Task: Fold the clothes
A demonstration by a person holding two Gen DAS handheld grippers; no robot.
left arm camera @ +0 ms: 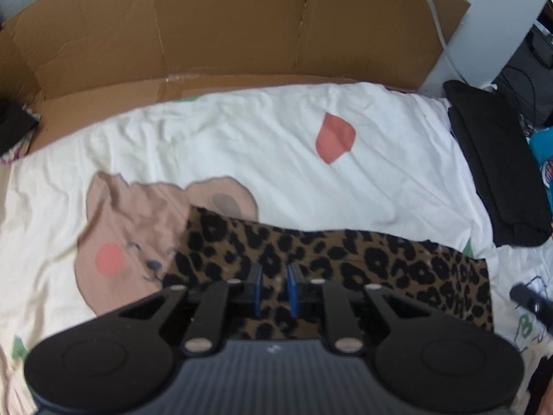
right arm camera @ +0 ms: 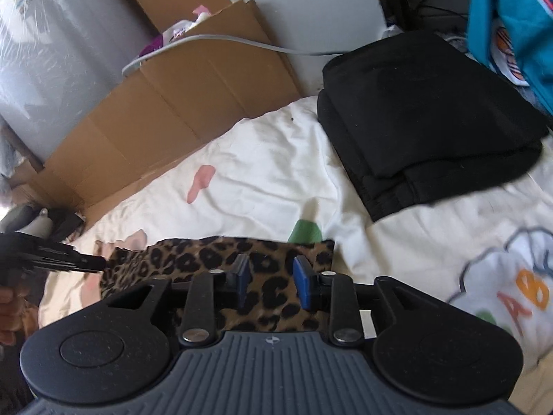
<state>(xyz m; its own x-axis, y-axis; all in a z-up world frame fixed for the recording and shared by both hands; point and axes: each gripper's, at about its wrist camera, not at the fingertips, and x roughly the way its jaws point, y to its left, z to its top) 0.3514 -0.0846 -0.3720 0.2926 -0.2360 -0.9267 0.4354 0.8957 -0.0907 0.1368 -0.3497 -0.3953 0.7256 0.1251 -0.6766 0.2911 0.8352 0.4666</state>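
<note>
Leopard-print fabric garment (left arm camera: 345, 259) lies low centre of both views on the cream cartoon-print bedsheet (left arm camera: 242, 145). Your left gripper (left arm camera: 274, 288) has a narrow gap, your right gripper (right arm camera: 271, 285) a wider one; neither visibly grips cloth. Closing now risks pinching the sheet too, dragging the fold askew.

- My left gripper (left arm camera: 274, 288) covers the near edge of the leopard-print cloth (left arm camera: 380, 263), so I cannot see where it ends.
- The cloth hides part of the bear print (left arm camera: 138, 228) on the bedsheet (left arm camera: 259, 145).
- The teal garment (right arm camera: 518, 24) is cut off by the right wrist view's edge.
- My hand (right arm camera: 12, 311) is mostly out of frame and blurred.
</note>
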